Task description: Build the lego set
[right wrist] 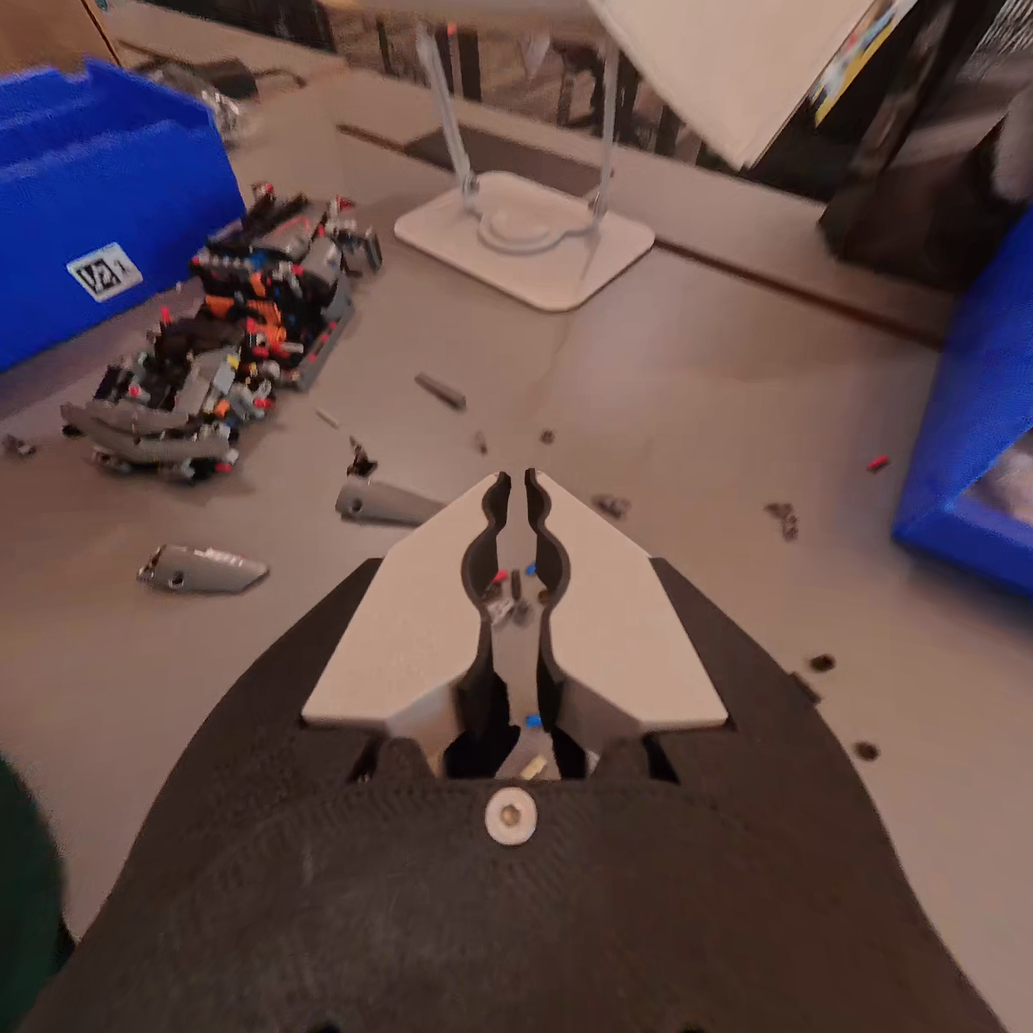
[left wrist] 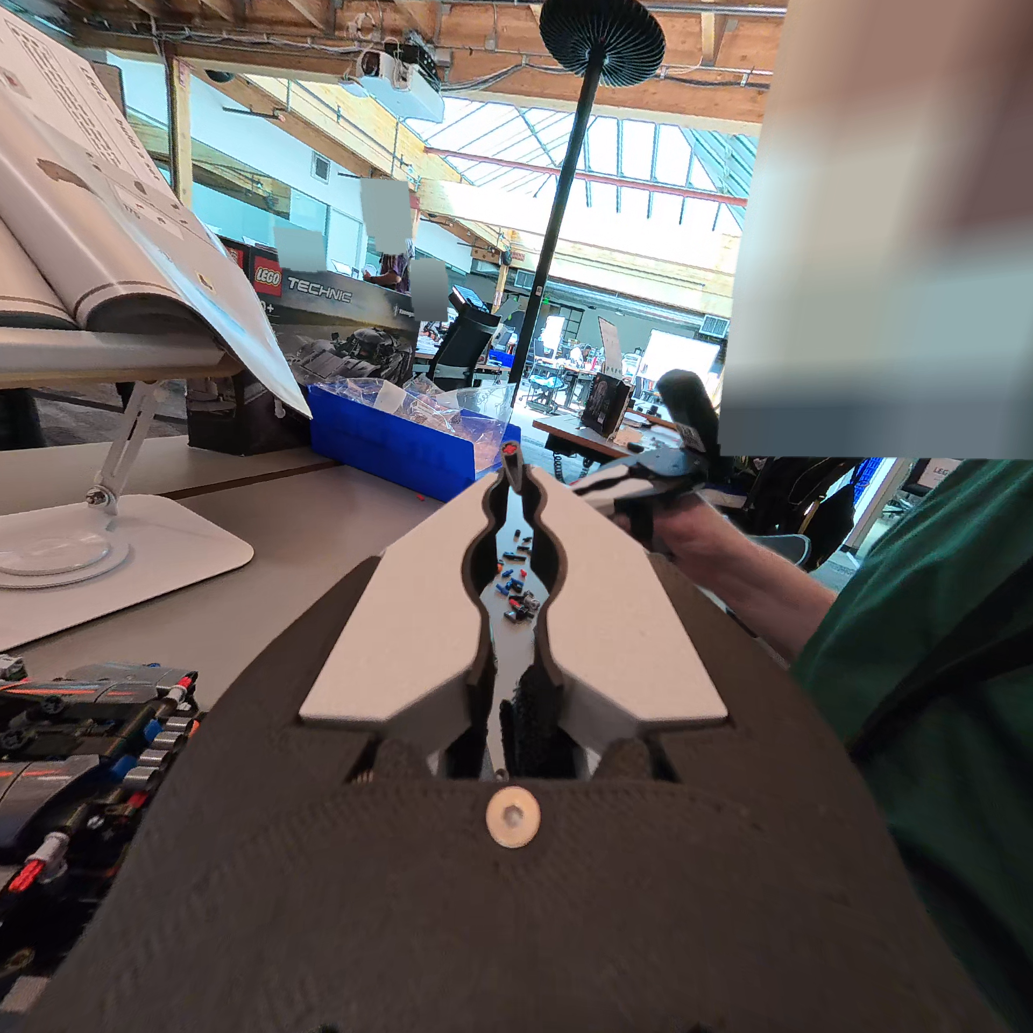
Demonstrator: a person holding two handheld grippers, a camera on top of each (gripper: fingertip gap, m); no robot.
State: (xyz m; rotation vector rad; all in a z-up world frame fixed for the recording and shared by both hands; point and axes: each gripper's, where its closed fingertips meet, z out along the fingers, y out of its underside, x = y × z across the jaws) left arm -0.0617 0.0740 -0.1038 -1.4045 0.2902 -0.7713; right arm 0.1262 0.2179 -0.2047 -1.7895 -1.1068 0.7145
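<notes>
left claw (left wrist: 514,475) pinching a small dark piece (left wrist: 512,465), right claw (right wrist: 517,479) slightly parted, empty, over scattered parts (right wrist: 511,595)

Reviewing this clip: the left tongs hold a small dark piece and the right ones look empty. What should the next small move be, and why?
Probably bring the right tongs up to the small dark piece with a red end, pinched at the left tongs' tips. The right tongs hold nothing, jaws slightly apart above the loose parts, so they are free to steady or receive it.
</notes>
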